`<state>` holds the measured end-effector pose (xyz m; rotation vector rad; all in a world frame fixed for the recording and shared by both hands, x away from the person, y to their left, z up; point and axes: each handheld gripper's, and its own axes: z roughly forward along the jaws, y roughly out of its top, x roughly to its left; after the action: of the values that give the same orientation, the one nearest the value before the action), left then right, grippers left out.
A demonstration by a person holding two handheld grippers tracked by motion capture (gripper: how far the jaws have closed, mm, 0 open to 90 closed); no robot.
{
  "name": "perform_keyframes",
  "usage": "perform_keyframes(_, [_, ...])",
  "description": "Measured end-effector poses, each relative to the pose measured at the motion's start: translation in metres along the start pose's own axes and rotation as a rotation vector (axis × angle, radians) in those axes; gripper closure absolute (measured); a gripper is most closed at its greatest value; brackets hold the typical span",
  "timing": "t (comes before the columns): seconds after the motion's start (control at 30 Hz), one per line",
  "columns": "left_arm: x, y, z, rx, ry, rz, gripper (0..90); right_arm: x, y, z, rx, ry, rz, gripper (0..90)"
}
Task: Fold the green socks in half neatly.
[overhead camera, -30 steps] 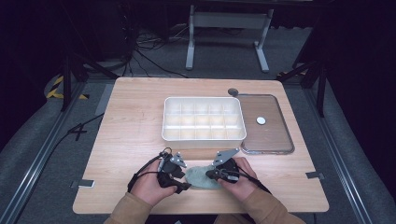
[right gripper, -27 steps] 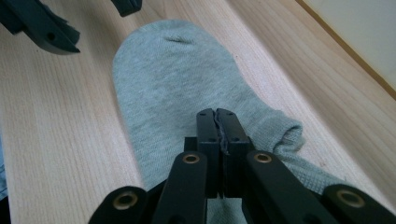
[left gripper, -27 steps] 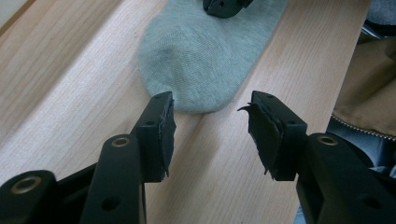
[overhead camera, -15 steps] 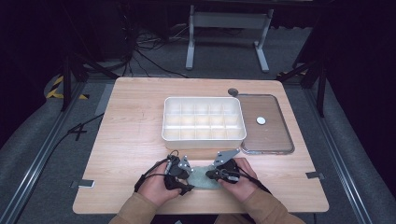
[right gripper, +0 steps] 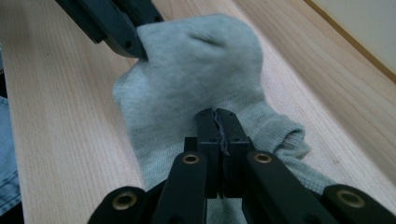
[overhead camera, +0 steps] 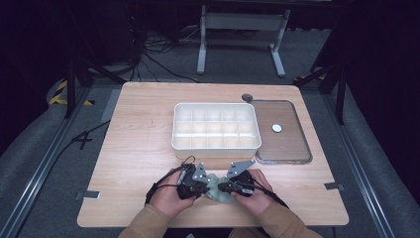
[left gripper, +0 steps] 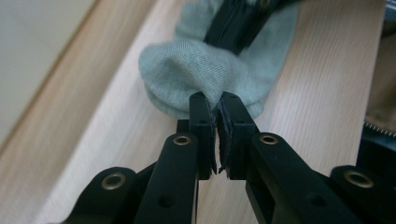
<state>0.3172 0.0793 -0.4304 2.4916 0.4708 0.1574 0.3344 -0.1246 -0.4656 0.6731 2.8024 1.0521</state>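
The sock (right gripper: 196,79) is showing pale grey-green knit; the grippers' jaws are showing black with brass rivets, the table (overhead camera: 138,148) light wood grain, the compartment tray (overhead camera: 216,126) off-white.

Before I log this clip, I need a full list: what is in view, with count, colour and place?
sock: one, grey-green, near table edge, pinched at both ends
box: one, white, compartmented, table centre
lid: one, clear, right of the box, flat, touching it
disc: one, white, on the lid
table: one, light wood
left gripper: black, shut on the sock
right gripper: black, shut on the sock
hands: two, holding the grippers
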Motion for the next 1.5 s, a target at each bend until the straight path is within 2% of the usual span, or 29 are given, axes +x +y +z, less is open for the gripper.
perform_keyframes(0.03, [0.0,0.0,0.0,0.0,0.0,0.0,84.8,0.0,0.0,0.0,0.0,0.0,0.0,89.3])
perform_keyframes(0.07, [-0.003,0.005,0.0,-0.021,0.003,0.018,84.8,0.002,0.0,0.001,-0.008,0.0,0.002,89.2])
perform_keyframes(0.2, [-0.006,0.01,0.005,-0.031,-0.011,0.037,84.9,0.004,-0.001,0.002,-0.018,-0.001,0.005,88.7])
perform_keyframes(0.3, [-0.007,0.01,0.007,-0.007,-0.017,0.041,84.9,0.005,-0.001,0.003,-0.026,-0.002,0.002,88.0])
perform_keyframes(0.47, [0.0,0.007,-0.003,0.018,-0.025,-0.032,83.9,0.005,-0.003,0.002,-0.04,0.003,0.005,88.0])
perform_keyframes(0.5, [0.002,0.006,-0.003,0.028,-0.033,-0.051,81.5,0.005,-0.004,0.002,-0.041,0.004,0.006,88.0])
perform_keyframes(0.57, [0.005,0.003,-0.006,0.04,-0.003,-0.074,73.5,0.005,-0.004,0.002,-0.044,0.005,0.006,88.0])
perform_keyframes(0.63, [0.008,-0.002,-0.008,0.057,-0.007,-0.117,70.9,0.004,-0.005,0.001,-0.042,0.005,0.005,88.1])
perform_keyframes(0.77, [0.011,-0.008,-0.007,0.088,-0.031,-0.139,63.9,0.003,-0.005,0.001,-0.039,0.009,0.01,88.2])
perform_keyframes(0.83, [0.011,-0.01,-0.004,0.12,-0.054,-0.151,57.4,0.003,-0.004,0.001,-0.037,0.008,0.007,88.2])
perform_keyframes(0.9, [0.01,-0.012,0.0,0.151,-0.052,-0.148,52.1,0.004,-0.004,0.001,-0.036,0.007,0.006,88.2])
perform_keyframes(0.97, [0.009,-0.013,0.006,0.183,-0.052,-0.123,48.4,0.004,-0.004,0.001,-0.035,0.006,0.007,88.2])
perform_keyframes(1.07, [0.007,-0.012,0.014,0.207,-0.046,-0.08,49.7,0.004,-0.004,0.001,-0.033,0.007,0.009,88.3])
perform_keyframes(1.13, [0.005,-0.011,0.017,0.192,-0.025,-0.064,52.0,0.004,-0.004,0.001,-0.033,0.008,0.011,88.4])
perform_keyframes(1.2, [0.004,-0.009,0.017,0.181,-0.035,-0.063,67.0,0.004,-0.004,0.001,-0.033,0.008,0.013,88.3])
perform_keyframes(1.23, [0.003,-0.008,0.017,0.188,-0.038,-0.069,79.0,0.004,-0.004,0.001,-0.033,0.006,0.011,88.4])
perform_keyframes(1.27, [0.003,-0.007,0.018,0.175,-0.037,-0.068,82.0,0.004,-0.004,0.001,-0.033,0.005,0.01,88.4])
perform_keyframes(1.33, [0.001,-0.004,0.016,0.149,-0.045,-0.058,83.4,0.005,-0.004,0.001,-0.034,0.002,0.008,88.4])
perform_keyframes(1.37, [-0.001,-0.002,0.013,0.115,-0.045,-0.055,83.6,0.005,-0.004,0.001,-0.036,0.002,0.009,88.4])
perform_keyframes(1.43, [-0.004,0.004,0.008,0.078,-0.038,-0.034,83.9,0.005,-0.004,0.001,-0.034,0.0,0.008,88.4])
perform_keyframes(1.5, [-0.006,0.009,0.007,0.059,-0.028,-0.011,83.9,0.006,-0.004,0.002,-0.037,0.006,0.012,88.4])
